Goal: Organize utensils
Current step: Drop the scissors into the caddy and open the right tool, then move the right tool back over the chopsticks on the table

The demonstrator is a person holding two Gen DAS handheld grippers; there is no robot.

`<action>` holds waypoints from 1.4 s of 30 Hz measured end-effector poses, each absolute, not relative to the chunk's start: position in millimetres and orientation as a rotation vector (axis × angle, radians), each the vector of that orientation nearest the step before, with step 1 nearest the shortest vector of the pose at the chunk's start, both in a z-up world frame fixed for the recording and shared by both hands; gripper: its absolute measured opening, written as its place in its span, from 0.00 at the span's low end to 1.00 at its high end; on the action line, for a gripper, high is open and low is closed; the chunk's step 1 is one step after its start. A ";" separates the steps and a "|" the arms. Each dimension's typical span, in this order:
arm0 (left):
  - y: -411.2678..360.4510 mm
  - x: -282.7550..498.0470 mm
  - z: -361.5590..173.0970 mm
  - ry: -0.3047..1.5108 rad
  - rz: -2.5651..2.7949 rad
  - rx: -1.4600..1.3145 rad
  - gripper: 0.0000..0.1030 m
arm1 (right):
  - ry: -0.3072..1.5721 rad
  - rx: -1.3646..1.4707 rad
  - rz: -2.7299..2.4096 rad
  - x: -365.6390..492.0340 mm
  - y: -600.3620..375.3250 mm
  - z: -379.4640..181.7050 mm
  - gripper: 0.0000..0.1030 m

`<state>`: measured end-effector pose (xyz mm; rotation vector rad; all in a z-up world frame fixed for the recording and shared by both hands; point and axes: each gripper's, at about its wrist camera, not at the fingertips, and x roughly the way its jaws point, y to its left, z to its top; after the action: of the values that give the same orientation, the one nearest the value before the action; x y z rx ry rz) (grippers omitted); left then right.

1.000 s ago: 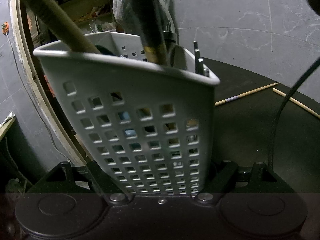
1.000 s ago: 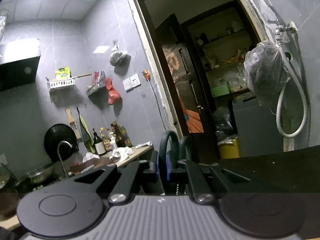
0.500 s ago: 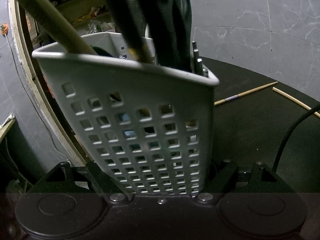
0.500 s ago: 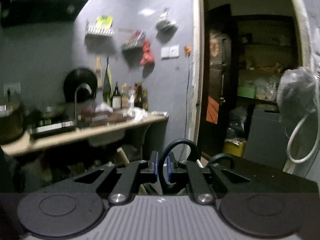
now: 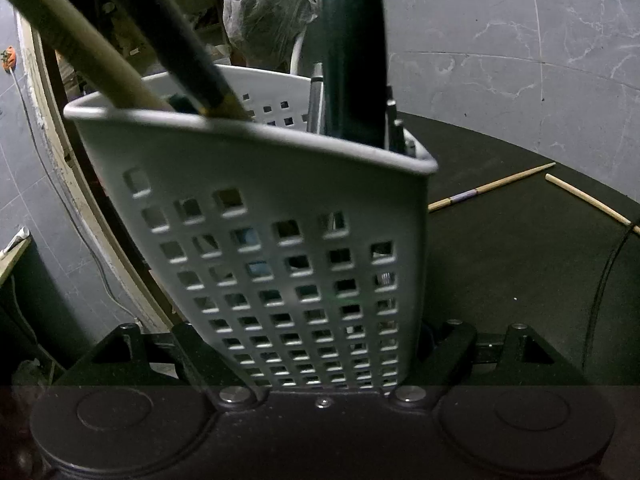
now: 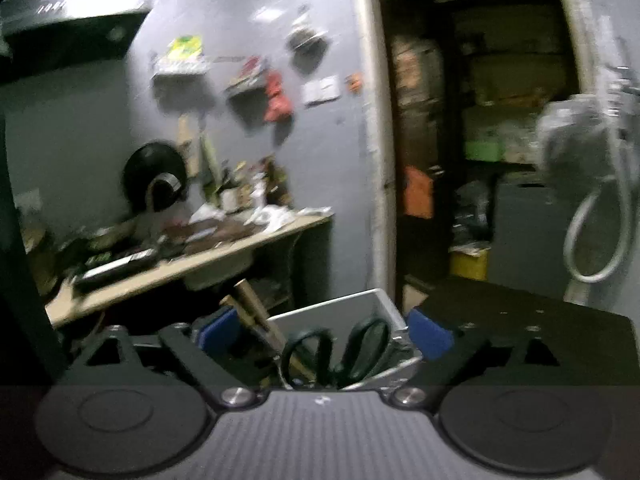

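My left gripper (image 5: 326, 344) is shut on the lower part of a white perforated utensil basket (image 5: 280, 240), which tilts slightly on the black table (image 5: 520, 272). A wooden handle (image 5: 80, 48), a dark handle (image 5: 180, 48) and dark green scissors (image 5: 352, 60) stand in it. In the right wrist view the jaws of my right gripper (image 6: 324, 332) are opening and stand wide, blue pads (image 6: 430, 336) apart. The scissors' handle loops (image 6: 336, 352) sit low between them, untouched, inside the basket (image 6: 340, 312).
Two wooden chopsticks (image 5: 492, 188) (image 5: 588, 202) lie on the table to the right of the basket. A thin black cable (image 5: 600, 288) arcs at the right edge. A cluttered counter (image 6: 180, 264) and a doorway (image 6: 460, 160) lie beyond.
My right gripper has opened and let go of the scissors, which now stand in the basket. Its view has swung and drawn back. The left gripper and basket have stayed put.
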<state>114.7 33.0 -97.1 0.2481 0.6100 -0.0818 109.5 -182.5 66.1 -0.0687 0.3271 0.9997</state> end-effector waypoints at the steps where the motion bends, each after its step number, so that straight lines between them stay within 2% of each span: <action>1: 32.8 114.8 -97.2 0.610 -0.082 0.248 0.81 | 0.327 -0.060 0.949 110.5 -191.0 66.8 0.98; 7: 32.9 114.7 -95.6 0.615 -0.088 0.256 0.82 | 0.417 -0.024 0.635 131.2 -237.3 42.3 1.00; 20: 29.5 120.9 -90.3 0.630 -0.086 0.268 0.83 | 0.852 -0.137 0.166 190.1 -284.5 -84.5 0.99; 22: 28.6 121.8 -88.9 0.631 -0.084 0.268 0.83 | 0.880 -0.124 0.174 191.8 -288.6 -91.5 0.92; 24: 27.5 123.1 -88.1 0.632 -0.080 0.268 0.84 | 0.906 -0.115 0.194 193.6 -291.6 -96.9 0.79; 26: 26.5 124.1 -87.4 0.634 -0.077 0.267 0.84 | 0.920 -0.110 0.215 196.8 -294.0 -100.8 0.71; 28: 25.5 125.4 -87.2 0.636 -0.073 0.265 0.84 | 0.922 -0.090 0.232 199.4 -296.8 -102.5 0.67; 30: 24.3 126.7 -86.9 0.636 -0.071 0.264 0.84 | 0.914 -0.077 0.248 201.6 -299.4 -102.3 0.51; 31: 23.8 127.2 -86.9 0.636 -0.070 0.263 0.84 | 0.908 -0.083 0.251 202.4 -300.8 -102.9 0.47; 33: 23.4 128.1 -88.0 0.636 -0.068 0.262 0.84 | 0.902 -0.092 0.279 205.2 -297.5 -101.2 0.26; 36: 23.2 128.5 -88.3 0.637 -0.066 0.260 0.84 | 0.898 -0.132 0.337 209.8 -287.6 -98.8 0.10; 42: 22.7 128.6 -88.8 0.637 -0.062 0.259 0.84 | 0.854 -0.311 0.543 220.6 -250.3 -92.7 0.08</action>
<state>128.6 22.7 -88.8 0.2590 0.6366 -0.0619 220.6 -250.3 -92.7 -0.3115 0.8537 0.5433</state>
